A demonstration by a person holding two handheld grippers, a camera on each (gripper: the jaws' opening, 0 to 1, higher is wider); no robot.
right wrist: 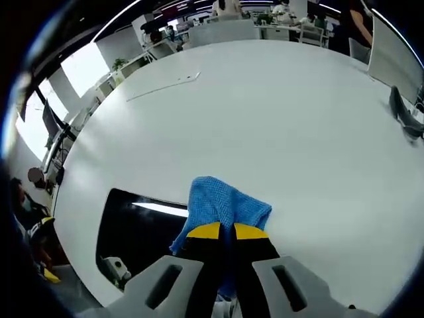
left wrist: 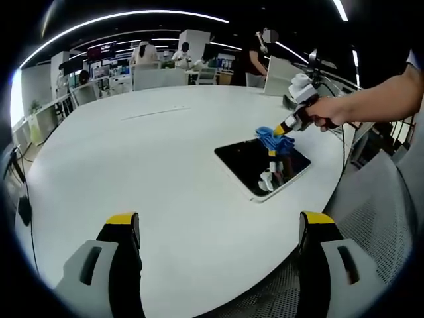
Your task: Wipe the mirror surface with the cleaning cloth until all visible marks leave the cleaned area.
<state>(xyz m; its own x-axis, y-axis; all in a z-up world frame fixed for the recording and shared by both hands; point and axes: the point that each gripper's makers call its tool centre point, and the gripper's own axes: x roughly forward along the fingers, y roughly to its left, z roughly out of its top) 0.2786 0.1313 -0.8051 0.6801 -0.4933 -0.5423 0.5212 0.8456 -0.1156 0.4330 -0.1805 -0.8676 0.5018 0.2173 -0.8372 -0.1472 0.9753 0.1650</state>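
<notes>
A dark rectangular mirror [left wrist: 255, 164] lies flat on the white table [left wrist: 152, 172], toward its right edge. In the left gripper view my right gripper [left wrist: 281, 130] presses a blue cleaning cloth [left wrist: 268, 138] on the mirror's far corner, held by a person's hand [left wrist: 328, 112]. My left gripper [left wrist: 218, 228] stands open above the table's near side, well short of the mirror, nothing between its jaws. In the right gripper view my right gripper [right wrist: 220, 232] is shut on the blue cloth [right wrist: 222, 202], which lies over the edge of the mirror [right wrist: 136, 232].
The table's edge [left wrist: 311, 212] runs close by the mirror, with a mesh chair [left wrist: 371, 199] beside it. A thin cable or strip [right wrist: 162, 86] lies on the far part of the table. Desks, monitors and people stand in the background [left wrist: 159, 56].
</notes>
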